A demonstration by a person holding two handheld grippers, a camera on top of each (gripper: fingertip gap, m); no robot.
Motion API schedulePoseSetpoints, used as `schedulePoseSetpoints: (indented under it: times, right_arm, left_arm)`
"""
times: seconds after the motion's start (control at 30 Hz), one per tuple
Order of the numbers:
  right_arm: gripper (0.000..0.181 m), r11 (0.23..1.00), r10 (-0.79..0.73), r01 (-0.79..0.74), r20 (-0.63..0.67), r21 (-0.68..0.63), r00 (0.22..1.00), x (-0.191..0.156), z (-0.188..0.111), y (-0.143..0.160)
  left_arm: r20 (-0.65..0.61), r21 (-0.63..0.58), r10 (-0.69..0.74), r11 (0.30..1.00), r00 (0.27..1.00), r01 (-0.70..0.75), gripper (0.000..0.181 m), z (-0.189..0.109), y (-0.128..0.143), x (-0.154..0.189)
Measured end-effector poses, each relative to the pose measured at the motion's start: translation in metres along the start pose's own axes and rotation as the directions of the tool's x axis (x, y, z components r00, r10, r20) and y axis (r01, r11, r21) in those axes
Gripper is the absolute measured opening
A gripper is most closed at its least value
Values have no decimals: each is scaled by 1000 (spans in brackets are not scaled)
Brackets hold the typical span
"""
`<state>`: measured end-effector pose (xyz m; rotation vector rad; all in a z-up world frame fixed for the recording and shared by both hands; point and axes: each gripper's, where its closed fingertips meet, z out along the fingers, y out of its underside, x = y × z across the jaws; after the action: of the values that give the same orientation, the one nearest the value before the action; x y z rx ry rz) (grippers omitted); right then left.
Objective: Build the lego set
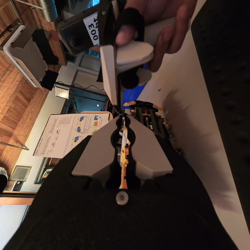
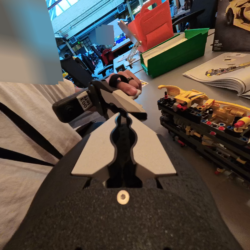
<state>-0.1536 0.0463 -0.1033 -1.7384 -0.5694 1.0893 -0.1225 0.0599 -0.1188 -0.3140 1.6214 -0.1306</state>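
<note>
My left gripper (image 1: 122, 117) is shut on a small thin black piece (image 1: 123, 114) that sticks out past its fingertips. My right gripper (image 1: 118, 106) comes in from above in the left wrist view, and its tips meet the same piece. In the right wrist view my right gripper (image 2: 122, 115) is closed on the dark piece right at the left gripper's fingers (image 2: 135, 108). Both are held in the air beside the half-built black and yellow car model (image 2: 196, 117), which also shows in the left wrist view (image 1: 148, 119). The piece's shape is mostly hidden.
The model stands on a grey table (image 2: 151, 94). An open instruction booklet (image 2: 219, 71), a green bin (image 2: 174, 59), an orange bag (image 2: 152, 25) and the set's box (image 2: 232, 24) lie behind it. A printed sheet on a clipboard (image 1: 70, 133) stands to the left. My two grippers' fingertips are within a few centimetres of each other.
</note>
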Motion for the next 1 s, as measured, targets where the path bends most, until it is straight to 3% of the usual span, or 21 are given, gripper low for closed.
schedulePoseSetpoints:
  times: [0.1, 0.17, 0.23, 0.33, 0.43, 0.7, 0.8, 0.87, 1.0]
  right_arm:
    - [14, 999, -19, 21, -59, 29, 998, 10, -15, -10]
    - [37, 995, -89, 94, -160, 19, 983, 22, -19, -12]
    - [49, 984, -177, 169, -245, -55, 953, 28, -13, -4]
    - [47, 969, -242, 214, -282, -126, 928, 25, -1, 6]
    - [32, 977, -215, 203, -316, -70, 924, 25, 0, 2]
    - [31, 979, -204, 199, -367, -51, 908, 29, -2, 7]
    - [30, 964, -240, 264, -492, -21, 837, 45, -11, -2]
    - [30, 953, -254, 303, -618, -27, 744, 67, -19, -5]
    - [30, 947, -229, 320, -776, -37, 587, 99, -21, -2]
  left_arm:
    - [8, 2, 18, 1000, 1000, -18, 2, 0, 1, 2]
    - [2, 1, 42, 999, 999, -42, 2, -1, 1, 3]
    - [-5, -1, 54, 999, 999, -54, 2, 0, 1, 3]
    - [-14, -28, 94, 995, 995, -95, 2, 3, 5, 2]
    - [-13, -32, 131, 991, 991, -132, 2, 3, 5, 1]
    - [3, -65, 126, 990, 992, -125, 4, 4, 7, 5]
    - [23, -144, 111, 984, 994, -106, 7, 3, 25, 1]
    - [22, -191, 57, 980, 998, -52, 7, -2, 41, -4]
    - [14, -256, -266, 931, 964, 260, 9, -13, 79, -25]
